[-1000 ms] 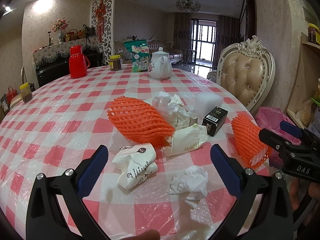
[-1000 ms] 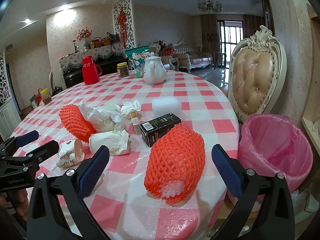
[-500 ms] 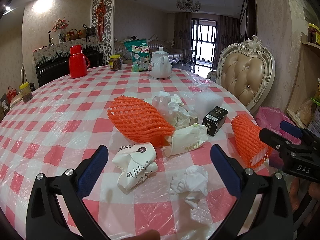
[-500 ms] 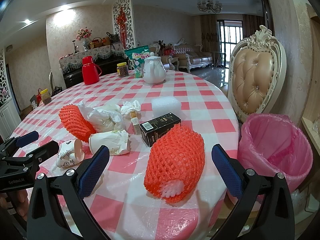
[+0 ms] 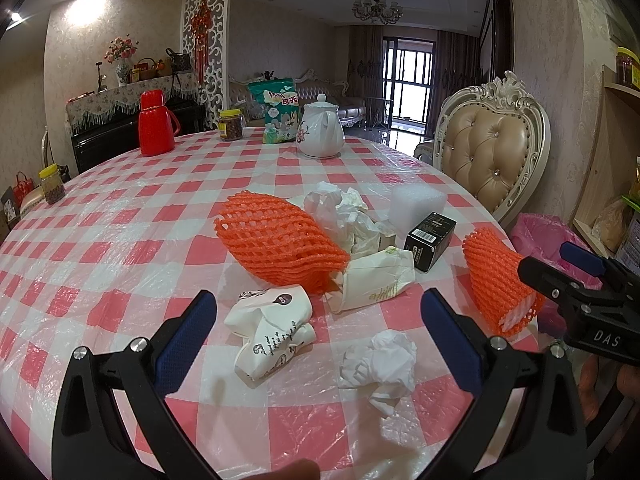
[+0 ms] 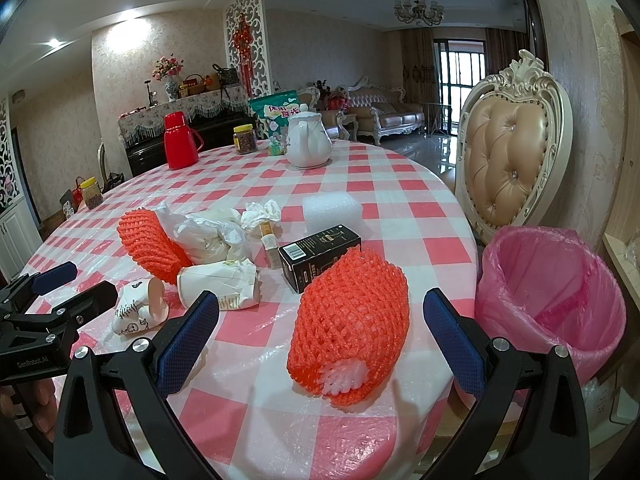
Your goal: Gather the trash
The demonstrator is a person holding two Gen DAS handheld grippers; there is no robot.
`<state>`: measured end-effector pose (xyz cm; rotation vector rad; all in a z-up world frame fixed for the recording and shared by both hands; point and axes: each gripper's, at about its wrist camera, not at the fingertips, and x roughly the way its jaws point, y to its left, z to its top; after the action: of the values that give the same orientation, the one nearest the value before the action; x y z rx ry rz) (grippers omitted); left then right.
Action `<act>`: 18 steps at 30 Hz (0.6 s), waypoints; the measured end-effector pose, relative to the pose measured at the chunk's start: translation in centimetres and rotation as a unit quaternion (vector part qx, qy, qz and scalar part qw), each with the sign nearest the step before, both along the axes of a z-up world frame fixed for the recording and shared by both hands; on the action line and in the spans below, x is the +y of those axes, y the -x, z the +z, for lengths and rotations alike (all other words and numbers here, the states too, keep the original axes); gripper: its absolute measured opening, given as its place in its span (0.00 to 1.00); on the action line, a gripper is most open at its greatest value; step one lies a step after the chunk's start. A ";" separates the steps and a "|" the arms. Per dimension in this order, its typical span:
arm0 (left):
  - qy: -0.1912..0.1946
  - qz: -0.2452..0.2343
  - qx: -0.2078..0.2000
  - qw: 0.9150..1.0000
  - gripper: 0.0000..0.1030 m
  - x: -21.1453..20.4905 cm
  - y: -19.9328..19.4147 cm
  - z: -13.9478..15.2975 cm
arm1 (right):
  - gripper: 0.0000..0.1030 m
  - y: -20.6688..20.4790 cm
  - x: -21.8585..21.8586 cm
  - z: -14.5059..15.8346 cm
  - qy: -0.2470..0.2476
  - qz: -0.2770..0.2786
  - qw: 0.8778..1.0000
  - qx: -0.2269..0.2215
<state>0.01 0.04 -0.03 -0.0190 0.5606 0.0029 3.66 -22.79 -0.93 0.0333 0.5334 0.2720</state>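
Note:
Trash lies on the checked tablecloth (image 5: pixel 100 248). In the left wrist view, crushed paper cups (image 5: pixel 272 328) and a crumpled tissue (image 5: pixel 384 360) sit just ahead of my open left gripper (image 5: pixel 318 336). Behind them are an orange foam net (image 5: pixel 276 244), a flattened cup (image 5: pixel 376 276), white wrappers (image 5: pixel 344 212), a black box (image 5: pixel 430 236) and a white foam block (image 5: pixel 418 202). My right gripper (image 6: pixel 320 340) is open around the near end of a second orange net (image 6: pixel 352 320). A bin with a pink liner (image 6: pixel 548 296) stands right of the table.
At the table's far side stand a red thermos (image 5: pixel 154 124), a jar (image 5: pixel 231 125), a green snack bag (image 5: pixel 278 112) and a white teapot (image 5: pixel 320 132). A padded chair (image 5: pixel 492 152) stands at the right. Shelves (image 5: pixel 616 160) line the right wall.

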 end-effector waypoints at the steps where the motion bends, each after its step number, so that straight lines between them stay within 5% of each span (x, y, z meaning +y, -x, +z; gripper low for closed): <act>1: 0.000 0.000 0.000 1.000 0.96 0.0 0.0 0.0 | 0.93 0.0 0.0 0.0 0.000 0.000 1.000 0.000; 18: 0.000 0.000 0.001 1.000 0.96 0.0 0.0 0.0 | 0.93 0.0 0.0 -0.2 -0.001 0.000 1.000 0.002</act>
<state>0.02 0.05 -0.05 -0.0199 0.5622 0.0032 3.62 -22.79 -1.15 0.0348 0.5365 0.2723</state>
